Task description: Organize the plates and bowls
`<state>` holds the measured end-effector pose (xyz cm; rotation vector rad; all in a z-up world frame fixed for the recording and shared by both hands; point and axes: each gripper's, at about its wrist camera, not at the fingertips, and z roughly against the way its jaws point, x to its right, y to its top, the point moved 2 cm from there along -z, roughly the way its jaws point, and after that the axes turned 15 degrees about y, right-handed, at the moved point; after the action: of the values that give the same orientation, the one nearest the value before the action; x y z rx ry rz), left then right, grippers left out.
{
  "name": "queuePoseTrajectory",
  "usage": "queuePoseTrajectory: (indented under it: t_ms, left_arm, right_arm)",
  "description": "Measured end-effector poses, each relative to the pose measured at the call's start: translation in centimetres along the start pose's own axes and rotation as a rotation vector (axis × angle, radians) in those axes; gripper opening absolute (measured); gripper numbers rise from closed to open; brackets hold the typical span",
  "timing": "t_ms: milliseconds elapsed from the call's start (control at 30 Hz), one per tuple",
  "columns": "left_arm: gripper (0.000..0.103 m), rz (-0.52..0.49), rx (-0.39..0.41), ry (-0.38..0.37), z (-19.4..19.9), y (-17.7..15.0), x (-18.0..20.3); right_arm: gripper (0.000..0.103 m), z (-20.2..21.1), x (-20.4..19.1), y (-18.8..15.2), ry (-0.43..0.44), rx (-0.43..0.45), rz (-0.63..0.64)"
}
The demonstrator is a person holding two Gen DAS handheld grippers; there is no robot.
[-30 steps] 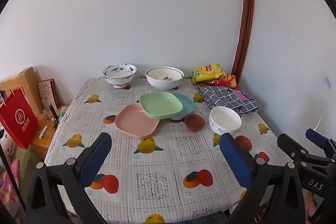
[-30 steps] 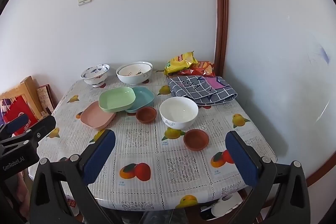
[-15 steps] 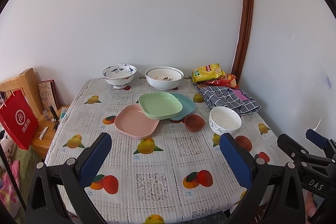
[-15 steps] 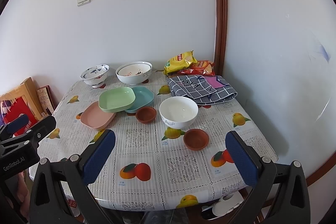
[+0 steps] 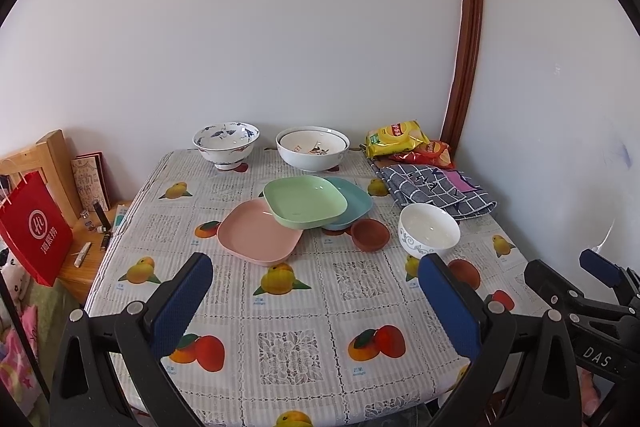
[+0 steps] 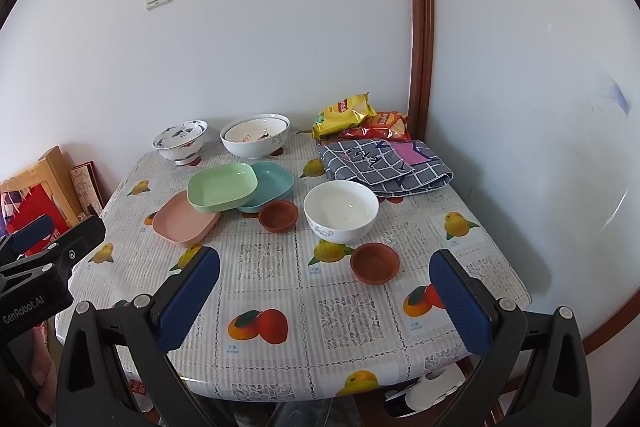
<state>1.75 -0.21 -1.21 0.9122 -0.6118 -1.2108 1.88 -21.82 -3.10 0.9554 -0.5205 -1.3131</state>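
On the fruit-print table (image 5: 288,311) a green plate (image 5: 305,201) rests across a pink plate (image 5: 258,237) and a teal plate (image 5: 352,201). A small brown dish (image 5: 370,234) and a white bowl (image 5: 429,235) stand to their right. A second brown dish (image 6: 375,262) lies nearer the front. A blue-patterned bowl (image 5: 226,143) and a large white bowl (image 5: 313,148) stand at the back. My left gripper (image 5: 316,291) and right gripper (image 6: 326,287) are both open and empty, above the table's near edge.
Snack bags (image 5: 396,139) and a folded checked cloth (image 5: 436,189) lie at the back right by the wall corner. A red bag (image 5: 34,227) and a low wooden stand (image 5: 86,259) with small items sit left of the table.
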Motion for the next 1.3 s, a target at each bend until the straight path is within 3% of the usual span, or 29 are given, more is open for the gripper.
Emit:
queuePoseTrajectory:
  t_ms: [567,900,1133,1300]
  left_arm:
    - [0.103,-0.035,-0.118,0.015,-4.2,1.3,0.6]
    - [0.102,-0.060,-0.209,0.012,-11.8,2.4,1.0]
    - [0.096,-0.085,-0.228,0.071,-17.1,3.8,0.7]
    - [0.094,-0.084,-0.249,0.087,-20.4,4.7,0.4]
  right_arm:
    - [0.103,-3.0,0.8,1.7,0.022,-0.013,-0.022]
    - [0.103,-10.7,1.5,3.4,0.080,-0.089,-0.056]
    - [0.098,-16.5,-0.1,5.0,0.115,-0.137,0.000]
    - [0.089,-20.3,-1.0,6.0,0.148,-0.180,0.015]
